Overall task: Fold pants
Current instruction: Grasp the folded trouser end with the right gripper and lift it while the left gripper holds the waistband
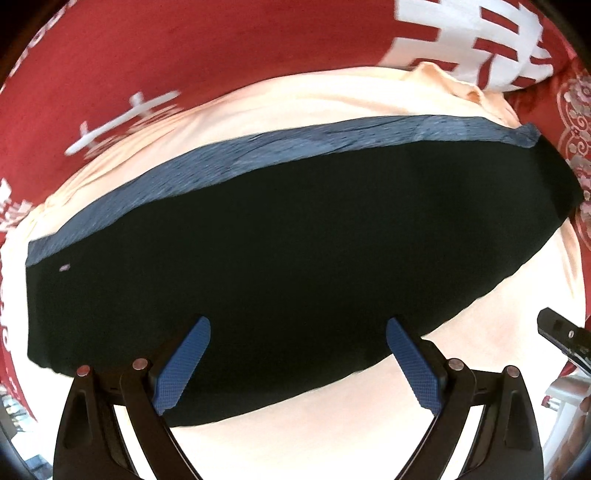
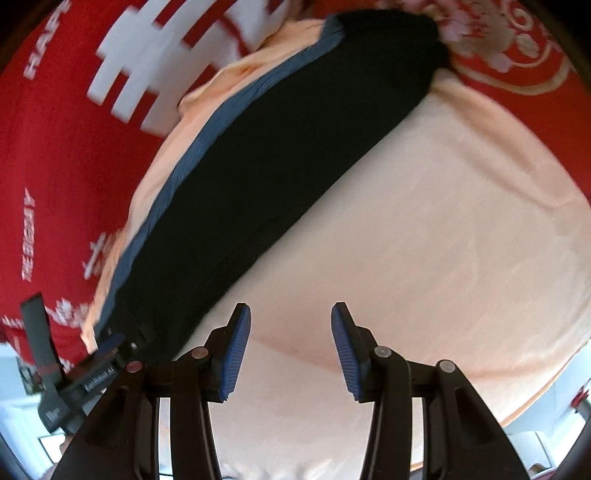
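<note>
One pair of pants [image 1: 295, 258] is present, black, with a grey-blue band along one long edge. It lies flat as a long, narrow folded shape on one peach-coloured cloth [image 1: 369, 424], which in turn lies over one red cover [image 1: 184, 48] printed with white characters and a floral pattern.

In the left wrist view the long axis of the pants runs across the frame, lower left to upper right, with the grey-blue band [image 1: 258, 147] on the far edge. In the right wrist view the same garment [image 2: 277, 166] runs diagonally from lower left to upper right, band on the left side, its far end [image 2: 399, 33] reaching the floral part of the cover [image 2: 517, 55].

Two grippers are in view. The left gripper [image 1: 297, 365] hangs over the near edge of the pants, jaws spread wide, nothing between them; whether the fingertips touch the fabric cannot be told. The right gripper [image 2: 290, 354] sits over bare peach cloth [image 2: 443, 221], just beside the near long edge of the pants, jaws moderately apart and empty.

Each camera catches part of the other tool: a black piece at the right edge of the left view [image 1: 561, 336], and the left tool's body at the lower left of the right view [image 2: 92, 380], near the lower end of the pants.

The surface around the garment shows no other loose items. Pale room fittings at the frame corners are too blurred to identify.
</note>
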`<action>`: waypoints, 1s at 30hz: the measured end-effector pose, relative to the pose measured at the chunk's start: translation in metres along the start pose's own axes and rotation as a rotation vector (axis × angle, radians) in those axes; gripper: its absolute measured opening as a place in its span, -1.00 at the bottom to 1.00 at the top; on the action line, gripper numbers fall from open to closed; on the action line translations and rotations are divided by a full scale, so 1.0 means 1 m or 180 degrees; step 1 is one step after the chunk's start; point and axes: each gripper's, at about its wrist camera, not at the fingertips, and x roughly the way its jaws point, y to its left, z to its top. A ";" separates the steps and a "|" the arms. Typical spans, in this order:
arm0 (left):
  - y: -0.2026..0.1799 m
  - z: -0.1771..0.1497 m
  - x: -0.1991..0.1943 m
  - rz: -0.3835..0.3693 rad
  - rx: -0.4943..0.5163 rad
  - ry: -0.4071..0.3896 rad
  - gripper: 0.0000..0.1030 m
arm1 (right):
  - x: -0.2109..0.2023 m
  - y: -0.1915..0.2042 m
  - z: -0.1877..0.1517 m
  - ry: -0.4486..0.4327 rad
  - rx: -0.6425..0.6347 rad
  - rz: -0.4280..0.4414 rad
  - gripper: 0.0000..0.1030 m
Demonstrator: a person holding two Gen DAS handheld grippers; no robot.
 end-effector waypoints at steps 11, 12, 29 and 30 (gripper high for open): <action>-0.077 0.029 0.015 0.0035 0.0097 -0.0150 0.89 | -0.013 -0.058 0.056 -0.0576 0.0421 0.0186 -0.04; -0.081 0.032 0.017 0.0050 0.0081 -0.0183 0.89 | -0.013 -0.061 0.059 -0.0625 0.0440 0.0204 -0.04; -0.090 0.041 0.029 -0.0040 -0.0064 -0.0353 0.60 | 0.004 -0.063 0.108 -0.1135 0.0661 0.0330 -0.23; -0.091 0.042 0.025 -0.0050 -0.0036 -0.0371 0.47 | 0.001 -0.064 0.109 -0.1088 0.0672 0.0281 -0.68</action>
